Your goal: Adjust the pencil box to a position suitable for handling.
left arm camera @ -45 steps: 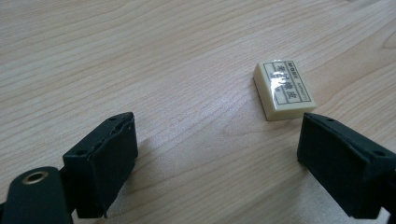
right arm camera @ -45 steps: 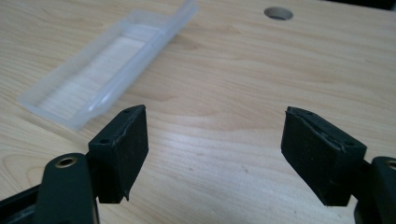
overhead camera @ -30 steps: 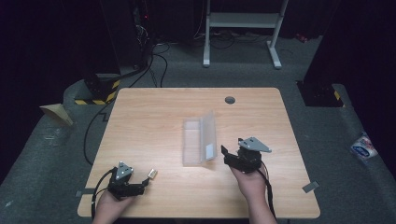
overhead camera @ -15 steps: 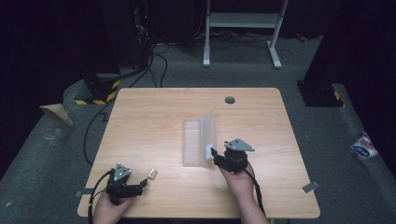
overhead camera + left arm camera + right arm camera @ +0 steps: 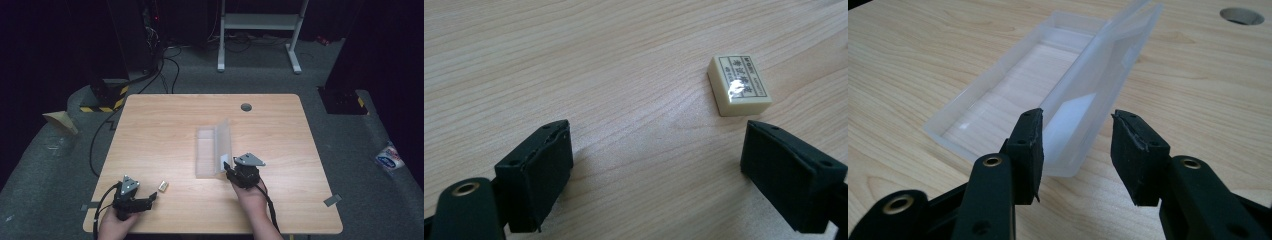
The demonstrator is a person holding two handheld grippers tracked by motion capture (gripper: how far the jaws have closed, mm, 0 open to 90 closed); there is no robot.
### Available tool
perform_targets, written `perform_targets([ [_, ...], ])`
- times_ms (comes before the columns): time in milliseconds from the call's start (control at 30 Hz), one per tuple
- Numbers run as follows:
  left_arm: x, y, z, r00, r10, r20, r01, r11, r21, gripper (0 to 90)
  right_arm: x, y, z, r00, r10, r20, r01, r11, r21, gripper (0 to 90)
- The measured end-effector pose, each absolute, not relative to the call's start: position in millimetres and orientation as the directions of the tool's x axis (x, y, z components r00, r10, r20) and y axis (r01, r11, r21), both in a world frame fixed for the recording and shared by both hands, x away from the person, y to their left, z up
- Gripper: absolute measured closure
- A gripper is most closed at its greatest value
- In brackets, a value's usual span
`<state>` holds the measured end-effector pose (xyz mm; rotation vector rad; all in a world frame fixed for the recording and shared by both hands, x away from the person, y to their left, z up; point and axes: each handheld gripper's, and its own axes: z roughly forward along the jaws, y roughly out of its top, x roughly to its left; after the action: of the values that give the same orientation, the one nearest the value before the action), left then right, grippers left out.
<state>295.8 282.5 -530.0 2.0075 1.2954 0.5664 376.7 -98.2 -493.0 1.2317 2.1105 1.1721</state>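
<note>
Here, box: a clear, frosted plastic box (image 5: 214, 150) with a long shallow tray lies near the middle of the table, slightly right of centre, long side running near to far; its hinged lid (image 5: 1098, 95) stands up along the tray's right edge.
Right gripper: the black two-jaw right gripper (image 5: 231, 169) sits at the near end of the box. In the right gripper view its jaws straddle the near end of the raised lid; they have just been closing, the lid's edge is between them, and a gap shows on the right side, so the pads do not yet press.
Eraser: a small cream rectangular eraser (image 5: 739, 85) with a printed label lies flat near the table's near-left corner, well apart from the box.
Left gripper: the black left gripper (image 5: 145, 201) rests low just left of and nearer than the eraser, jaws spread wide with nothing between them; the eraser lies just beyond the right jaw.
Table: the light wooden table (image 5: 165, 120) has a round dark cable hole (image 5: 246, 107) near its far edge.
</note>
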Motion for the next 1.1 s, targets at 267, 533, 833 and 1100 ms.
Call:
perform_targets([
  [267, 295.9, 282.5, -530.0, 0.412, 0.911, 0.000, 0.619, -0.280, 0.734, 13.6, 375.9, -100.3, -495.1, -0.519, 0.852, 0.071, 0.504, 0.238, 0.830, 59.3],
  [533, 295.8, 282.4, -530.0, 0.412, 0.911, 0.000, 0.619, -0.280, 0.734, 13.6, 374.9, -102.2, -493.8, -0.516, 0.854, 0.065, 0.502, 0.241, 0.831, 64.2],
  [833, 295.8, 282.4, -530.0, 0.412, 0.911, 0.000, 0.619, -0.280, 0.734, 13.6, 374.9, -104.8, -493.3, -0.507, 0.860, 0.057, 0.500, 0.240, 0.832, 68.3],
  [1100, 295.8, 282.4, -530.0, 0.412, 0.911, 0.000, 0.619, -0.280, 0.734, 13.6, 374.9, -108.3, -492.3, -0.497, 0.866, 0.057, 0.500, 0.232, 0.835, 70.4],
])
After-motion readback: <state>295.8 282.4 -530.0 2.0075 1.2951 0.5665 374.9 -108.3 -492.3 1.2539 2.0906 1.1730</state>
